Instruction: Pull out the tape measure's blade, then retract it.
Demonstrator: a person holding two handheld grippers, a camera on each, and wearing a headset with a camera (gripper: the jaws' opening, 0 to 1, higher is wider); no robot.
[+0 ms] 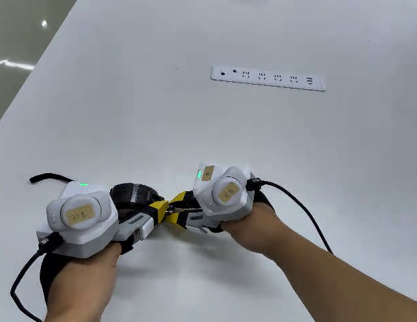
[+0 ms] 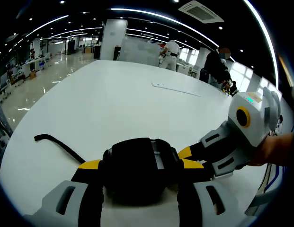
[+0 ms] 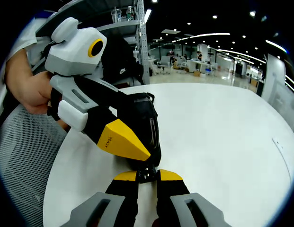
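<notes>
**On the desk, near edge: tape measure clamped from two sides**

At far left in head view a thin black strap lies on the desk. I cannot tell if it is joined to the tape measure.

Next to the right is the L hand-held gripper, held in the person's left hand. Its yellow-tipped jaws press on the black case, one jaw on each side. The L gripper view shows the case btw the two jaws, w/ its bottom on the desk.

Just right of it the R hand-held gripper, in the right hand, points toward the L one, and their tips almost touch. In the R gripper view its jaws are nearly together and pinch a small metal blade end. This end sits right at the case's mouth.

A black cable runs from the R gripper over the desk to the right.

Far back, right of centre, a white power strip lies flat, well apart from the rest.
</notes>
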